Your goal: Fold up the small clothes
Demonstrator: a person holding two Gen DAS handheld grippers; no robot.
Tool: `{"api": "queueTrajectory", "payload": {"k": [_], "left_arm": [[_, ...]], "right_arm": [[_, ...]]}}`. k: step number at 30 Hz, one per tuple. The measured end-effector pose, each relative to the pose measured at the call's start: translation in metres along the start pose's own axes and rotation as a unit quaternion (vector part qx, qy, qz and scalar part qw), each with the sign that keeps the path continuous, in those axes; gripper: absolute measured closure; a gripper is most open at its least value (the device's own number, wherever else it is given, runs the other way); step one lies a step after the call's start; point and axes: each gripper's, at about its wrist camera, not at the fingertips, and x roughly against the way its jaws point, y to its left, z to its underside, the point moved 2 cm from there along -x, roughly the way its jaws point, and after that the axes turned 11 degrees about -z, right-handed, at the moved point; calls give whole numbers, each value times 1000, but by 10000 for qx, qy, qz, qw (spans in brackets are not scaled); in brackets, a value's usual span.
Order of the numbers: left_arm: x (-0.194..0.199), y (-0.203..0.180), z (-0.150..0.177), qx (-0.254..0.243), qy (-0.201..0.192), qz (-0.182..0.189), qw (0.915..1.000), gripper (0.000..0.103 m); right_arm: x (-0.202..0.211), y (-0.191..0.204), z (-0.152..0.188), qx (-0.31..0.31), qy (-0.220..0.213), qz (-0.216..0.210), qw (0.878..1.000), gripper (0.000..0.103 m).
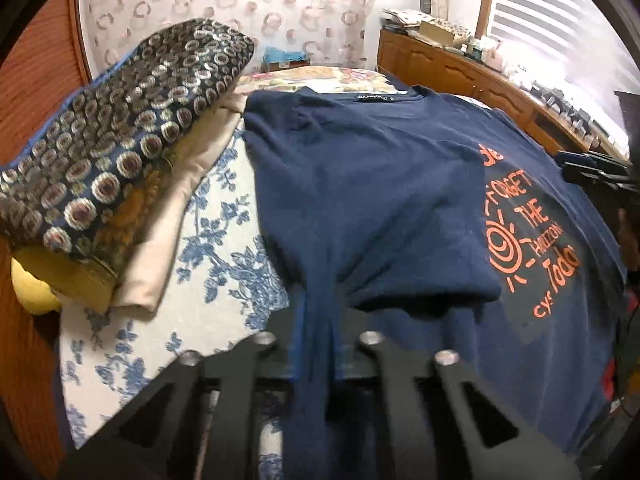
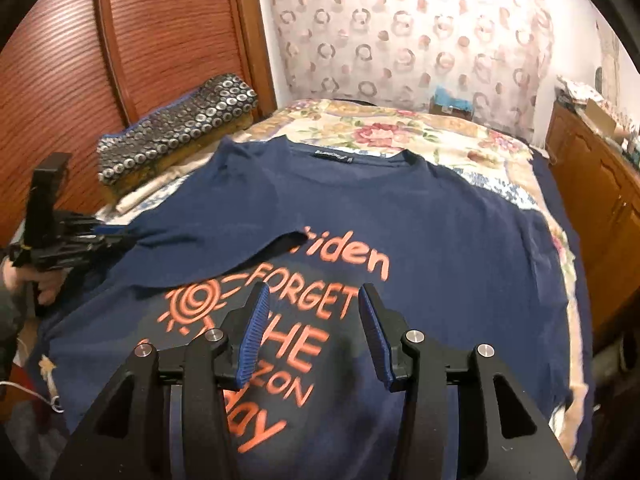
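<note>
Navy cotton is bunched between the closed jaws of the left gripper, which pinches the sleeve edge of the T-shirt and draws that side inward over the chest, apparently to make the first lengthwise fold. Beside it, a folded pile sits against the headboard, likely finished items kept clear. The shirt lies spread face-up on the bed. Over its orange print hovers the right gripper, jaws apart and empty, probably waiting to press or take the other side.
</note>
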Motion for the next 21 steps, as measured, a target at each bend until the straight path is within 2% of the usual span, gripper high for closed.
{"api": "queueTrajectory", "payload": {"k": [3,6,8,13,15,16,19,20,21], "left_arm": [[14,13,-8,198,-268,-165,9993,97],[18,25,-13,296,-307,-257,9988,97],[18,26,-14,296,-262,-185,9990,96],[30,18,-18,122,-423,-239,9987,77],[39,12,-21,76,-564,-164,9982,58],[42,8,-22,53,-609,-140,9980,56],[52,-7,-27,-23,-713,56,9974,46],[52,-13,-29,-5,-731,200,9971,40],[51,-21,-30,11,-699,379,9968,40]], "right_arm": [[10,0,12,-54,-55,-20,10000,57],[18,-3,23,-114,-67,-7,9999,57],[25,-6,31,-130,-78,69,9999,57],[40,-23,42,-238,-77,251,9994,56],[47,-27,47,-244,-99,356,9990,56],[50,-29,50,-250,-112,399,9988,55],[61,-40,58,-333,-161,546,9978,51],[66,-46,62,-392,-179,597,9973,50],[70,-50,65,-447,-199,630,9968,49]]}}
